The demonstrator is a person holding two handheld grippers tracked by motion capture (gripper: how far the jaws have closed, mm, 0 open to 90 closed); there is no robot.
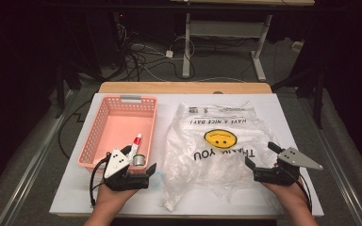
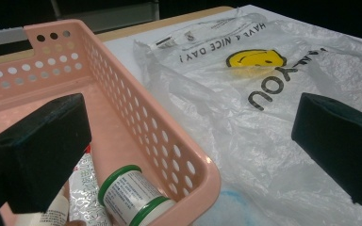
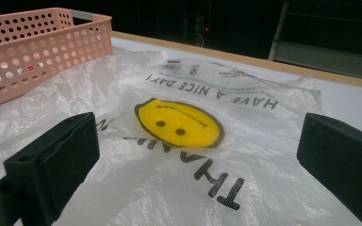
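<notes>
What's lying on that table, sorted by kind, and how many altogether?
Pink basket: 1
Plastic bag with smiley: 1
Tube in the basket: 1
Green-rimmed jar in the basket: 1
Total: 4

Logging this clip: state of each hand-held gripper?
Left hand-held gripper: open, holding nothing.
Right hand-held gripper: open, holding nothing.
</notes>
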